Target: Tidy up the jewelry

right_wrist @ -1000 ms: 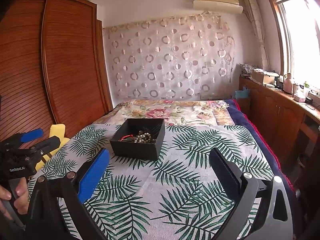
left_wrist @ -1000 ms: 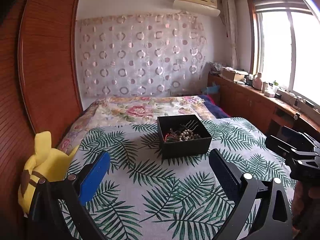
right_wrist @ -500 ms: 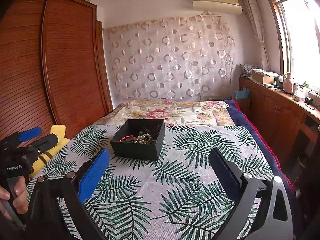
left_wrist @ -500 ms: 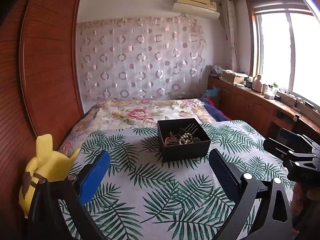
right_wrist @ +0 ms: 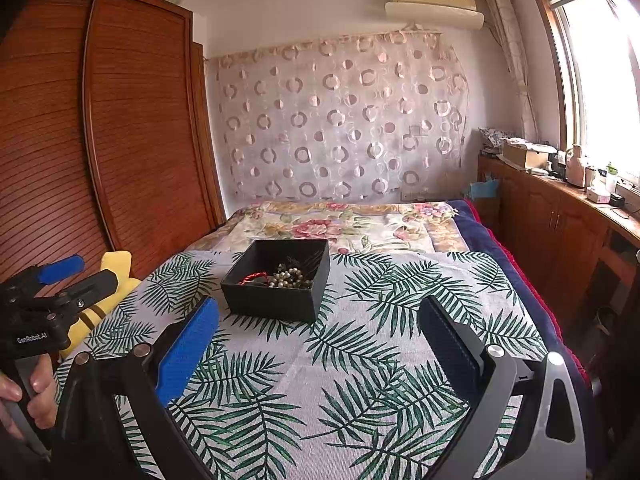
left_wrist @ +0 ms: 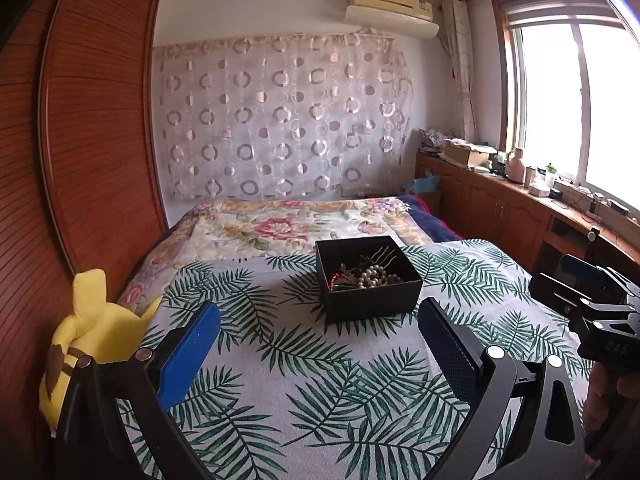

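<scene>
An open black box sits on the palm-leaf bedspread, holding a pearl bead string, a red cord and dark thin pieces. It also shows in the right wrist view. My left gripper is open and empty, held short of the box. My right gripper is open and empty, short of the box and to its right. Each gripper shows in the other view: the right one at the right edge, the left one at the left edge.
A yellow plush toy lies at the bed's left edge beside the wooden wardrobe. A floral quilt covers the far half of the bed. Wooden cabinets with clutter run under the window at the right.
Both wrist views have tilted slightly upward, so the box sits a little lower in frame. Both grippers stay open and empty.
</scene>
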Available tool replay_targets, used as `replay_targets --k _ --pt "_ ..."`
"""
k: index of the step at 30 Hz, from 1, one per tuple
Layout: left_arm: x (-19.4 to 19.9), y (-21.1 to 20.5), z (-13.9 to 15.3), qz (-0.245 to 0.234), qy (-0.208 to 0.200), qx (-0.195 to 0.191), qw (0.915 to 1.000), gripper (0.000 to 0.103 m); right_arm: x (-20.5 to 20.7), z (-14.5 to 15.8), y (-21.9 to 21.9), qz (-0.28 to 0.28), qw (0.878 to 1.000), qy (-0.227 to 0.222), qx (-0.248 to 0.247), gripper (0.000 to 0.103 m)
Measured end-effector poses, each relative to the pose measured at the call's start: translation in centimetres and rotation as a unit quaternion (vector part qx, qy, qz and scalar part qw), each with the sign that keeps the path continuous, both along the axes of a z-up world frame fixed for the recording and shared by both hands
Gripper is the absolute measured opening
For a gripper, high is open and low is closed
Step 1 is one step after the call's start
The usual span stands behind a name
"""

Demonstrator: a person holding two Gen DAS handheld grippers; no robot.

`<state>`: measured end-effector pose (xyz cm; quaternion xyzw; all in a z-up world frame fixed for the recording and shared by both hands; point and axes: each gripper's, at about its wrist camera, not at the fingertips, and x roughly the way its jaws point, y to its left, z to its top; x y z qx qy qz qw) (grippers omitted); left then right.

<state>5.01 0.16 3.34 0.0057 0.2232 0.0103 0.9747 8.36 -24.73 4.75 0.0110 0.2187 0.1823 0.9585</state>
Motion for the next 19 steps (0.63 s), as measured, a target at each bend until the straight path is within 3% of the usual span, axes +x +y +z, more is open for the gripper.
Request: replay_targets --k 19 --pt "-0.08 0.05 0.03 -0.005 0.001 -0.005 1.0 0.095 0.02 -0.06 -0.03 0.0 1.0 0.0 0.001 0.101"
